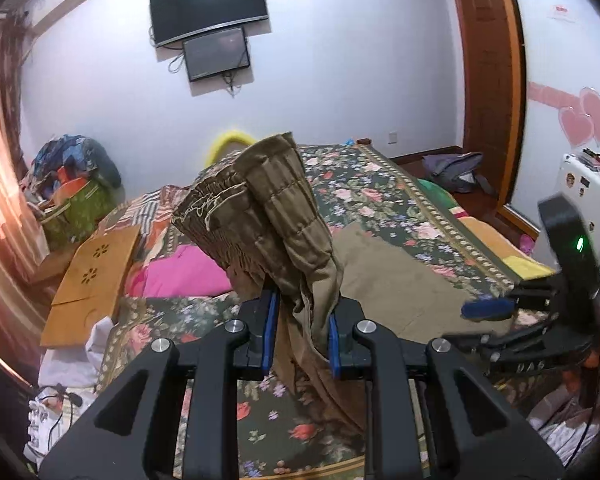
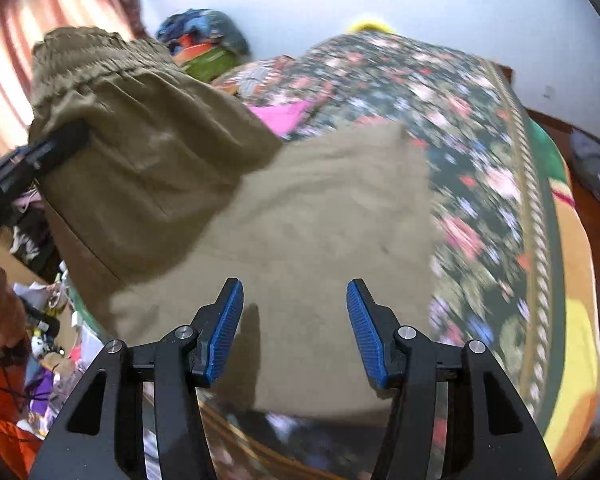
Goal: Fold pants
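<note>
The olive-brown pants (image 1: 268, 216) are held up by their elastic waist end in my left gripper (image 1: 302, 334), which is shut on the bunched cloth. The waistband stands above the jaws and the rest trails down onto the floral bedspread (image 1: 380, 188). In the right wrist view the pants (image 2: 300, 220) lie flat over the bed, with the raised waist part at upper left held by the left gripper (image 2: 56, 146). My right gripper (image 2: 295, 328) is open and empty, hovering over the flat pants. It also shows in the left wrist view (image 1: 488, 308) at the right.
A pink cloth (image 1: 180, 272) and a wooden folding tray (image 1: 92, 276) lie at the bed's left. A green basket of clothes (image 1: 76, 204) stands beyond. A white appliance (image 1: 588, 188) is at the right. A backpack (image 1: 456, 168) lies on the floor.
</note>
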The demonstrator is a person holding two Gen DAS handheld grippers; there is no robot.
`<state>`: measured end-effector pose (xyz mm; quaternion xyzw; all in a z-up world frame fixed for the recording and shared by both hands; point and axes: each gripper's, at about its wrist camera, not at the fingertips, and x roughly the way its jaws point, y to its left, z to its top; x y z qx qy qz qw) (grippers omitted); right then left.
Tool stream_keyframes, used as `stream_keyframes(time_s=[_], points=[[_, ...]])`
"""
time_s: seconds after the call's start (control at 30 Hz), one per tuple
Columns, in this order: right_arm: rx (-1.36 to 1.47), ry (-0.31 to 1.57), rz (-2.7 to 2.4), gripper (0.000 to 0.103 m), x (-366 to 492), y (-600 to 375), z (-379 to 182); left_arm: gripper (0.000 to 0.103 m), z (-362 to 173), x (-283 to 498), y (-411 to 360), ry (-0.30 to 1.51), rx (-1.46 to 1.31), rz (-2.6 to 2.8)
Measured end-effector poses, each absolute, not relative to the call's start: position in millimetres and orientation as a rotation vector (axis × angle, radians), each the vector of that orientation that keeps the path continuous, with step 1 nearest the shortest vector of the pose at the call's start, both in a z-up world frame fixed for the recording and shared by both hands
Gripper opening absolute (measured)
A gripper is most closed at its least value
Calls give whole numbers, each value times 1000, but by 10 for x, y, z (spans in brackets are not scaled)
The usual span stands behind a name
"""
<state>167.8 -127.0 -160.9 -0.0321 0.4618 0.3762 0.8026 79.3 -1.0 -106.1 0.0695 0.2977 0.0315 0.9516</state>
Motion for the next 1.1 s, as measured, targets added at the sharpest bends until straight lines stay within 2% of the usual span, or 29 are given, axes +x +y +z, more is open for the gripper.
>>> stream_keyframes(time_s=[0.17,0.5,0.93,1.1], points=[[-67,988,810,53,1631,-1330,-1765,21,-1075,907,-185,618,133,8],[51,957,802,52,1695,-1666,-1621,20,-1188,1117,-420,713,65,-139],[36,989,730,52,1663,-1859,-1757,21,-1645,1389,-793,900,25,-300],[28,982,700,52,1603,-1966,-1702,29,-1856,1440,-873,991,-9,-335]])
